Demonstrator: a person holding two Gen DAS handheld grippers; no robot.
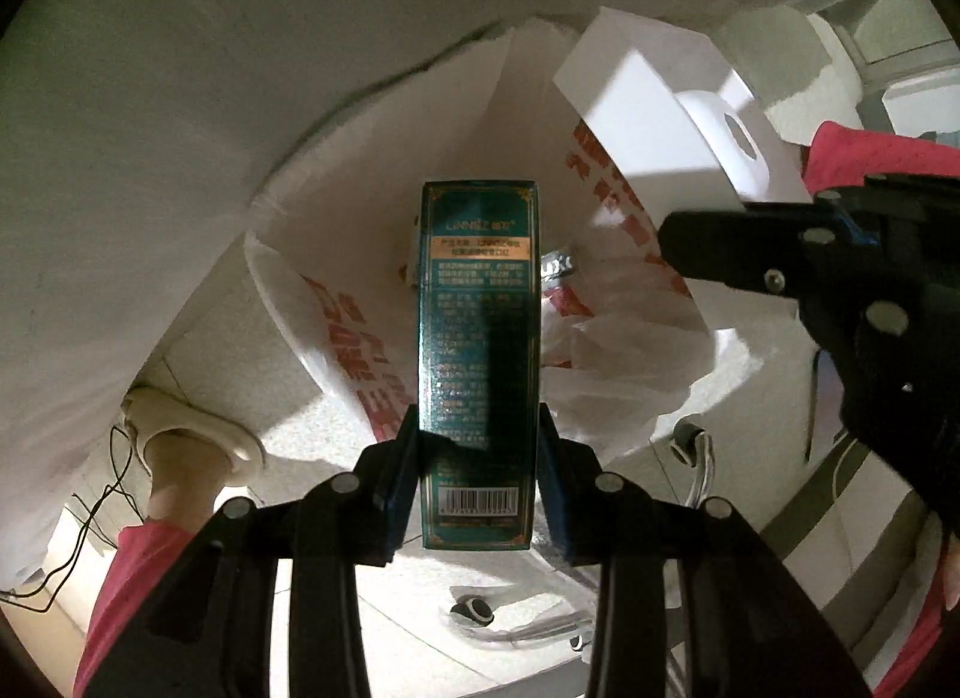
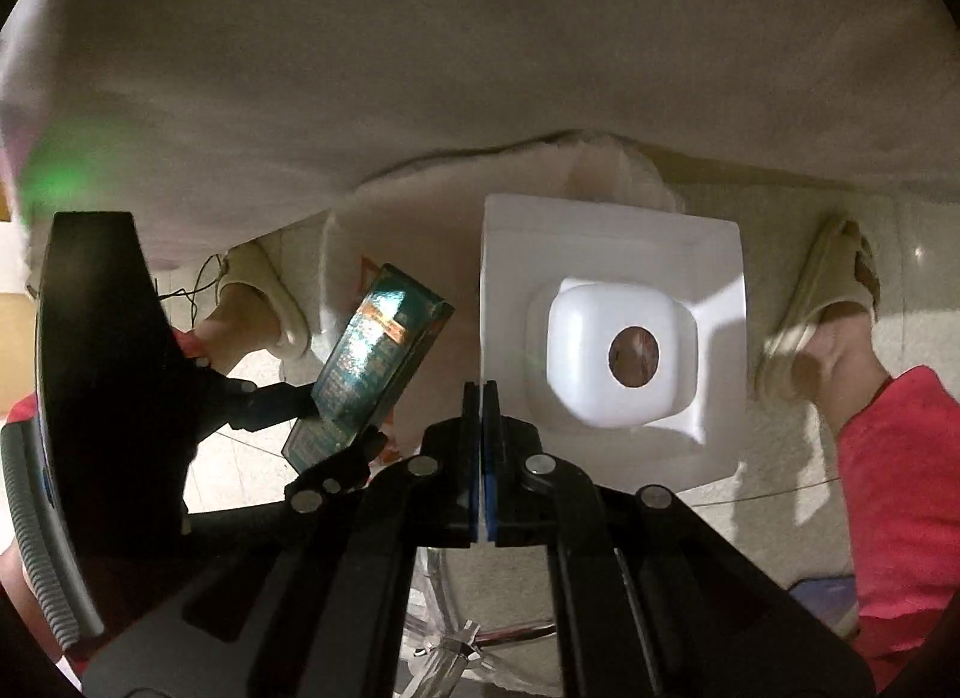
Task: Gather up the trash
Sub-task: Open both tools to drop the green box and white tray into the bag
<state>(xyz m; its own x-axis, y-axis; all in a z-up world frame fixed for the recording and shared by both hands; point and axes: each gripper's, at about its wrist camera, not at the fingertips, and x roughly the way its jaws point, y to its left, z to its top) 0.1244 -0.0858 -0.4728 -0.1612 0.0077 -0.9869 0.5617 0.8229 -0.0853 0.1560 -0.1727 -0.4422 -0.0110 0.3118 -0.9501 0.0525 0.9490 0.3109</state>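
A large white cloth [image 1: 180, 128] fills the upper part of both views; it looks like bedding or a cover, but I cannot tell exactly what it is. Below it there is a light tiled floor [image 1: 288, 422].

On the floor, under the edge of the cloth, a white plastic bag [image 1: 372, 254] with red printing stands open. Crumpled plastic and other trash that is too small to name lie inside it.

A person in red trousers [image 2: 900, 488] stands over the bag, wearing beige slippers; one slipper [image 2: 822, 302] is at the right side of the right wrist view, another one [image 1: 192, 428] is at the lower left of the left wrist view.

The white paper tray [image 2: 612, 326] is a square piece of packaging with a raised middle part and a round hole in it. It hangs over the right side of the open bag. The right claw [image 2: 482, 398] is pressed together on the thin edge of this tray, with the two blue pads meeting, and it points steeply down.

The green box [image 1: 479, 350] is long and narrow, with gold print and a barcode near its lower end. The left claw [image 1: 479, 458] pinches it by its long sides, near the barcode end, and the far end of the box points down to the mouth of the bag. In the right wrist view, the same box [image 2: 372, 356] is tilted and just beside the tray.

Part of a chrome chair base [image 2: 468, 638] shows at the bottom.
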